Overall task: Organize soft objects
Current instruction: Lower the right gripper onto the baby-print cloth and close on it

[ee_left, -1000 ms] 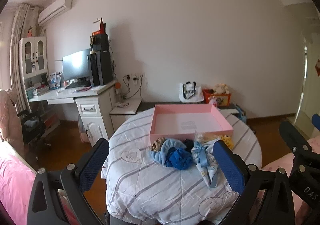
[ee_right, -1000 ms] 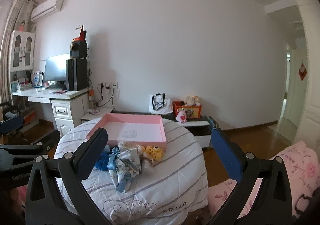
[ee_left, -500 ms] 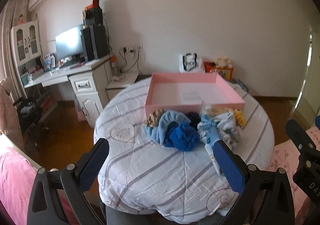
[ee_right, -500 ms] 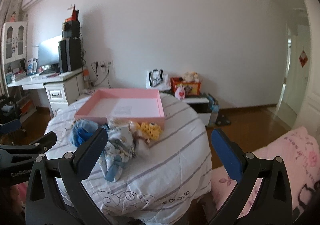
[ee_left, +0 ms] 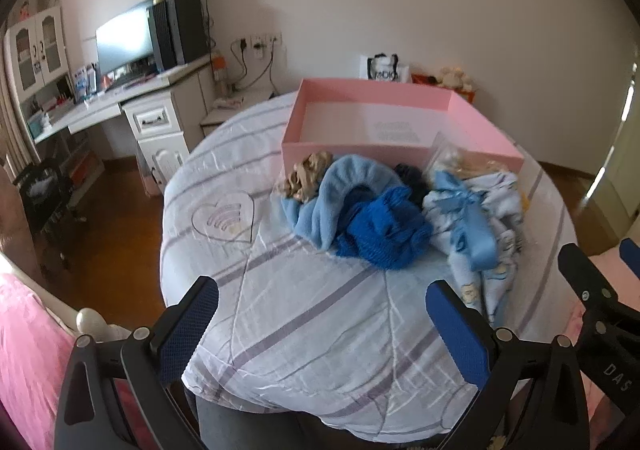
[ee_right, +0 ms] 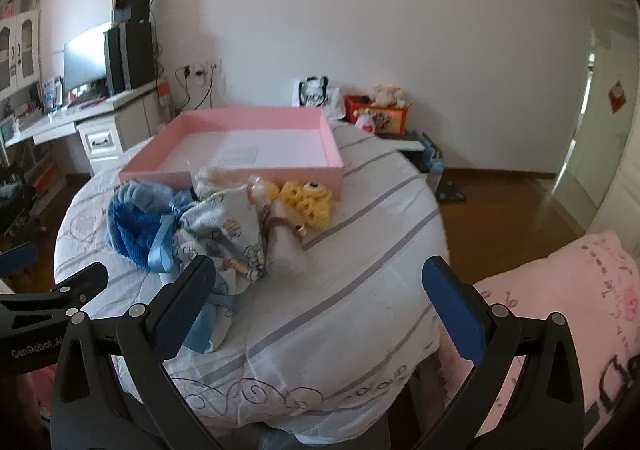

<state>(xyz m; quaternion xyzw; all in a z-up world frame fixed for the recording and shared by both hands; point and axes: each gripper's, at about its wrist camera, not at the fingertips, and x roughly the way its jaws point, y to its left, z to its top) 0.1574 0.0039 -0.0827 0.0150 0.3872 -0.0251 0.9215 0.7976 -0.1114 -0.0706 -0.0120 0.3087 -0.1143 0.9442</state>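
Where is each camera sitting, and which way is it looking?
Left wrist: sits on the left gripper, looking forward over the round table at the pink box and blue clothes; the right gripper pokes in at the right.
Right wrist: sits on the right gripper, facing the same table from further right; the left gripper pokes in at the left.
Both views share the pink box and the clothes pile.

Left hand-held gripper [ee_left: 322, 314] held level, jaws spread wide, nothing between the blue pads [ee_left: 188, 326]. Right hand-held gripper [ee_right: 320, 296] alongside it, jaws equally wide apart, empty, both pointing forward.
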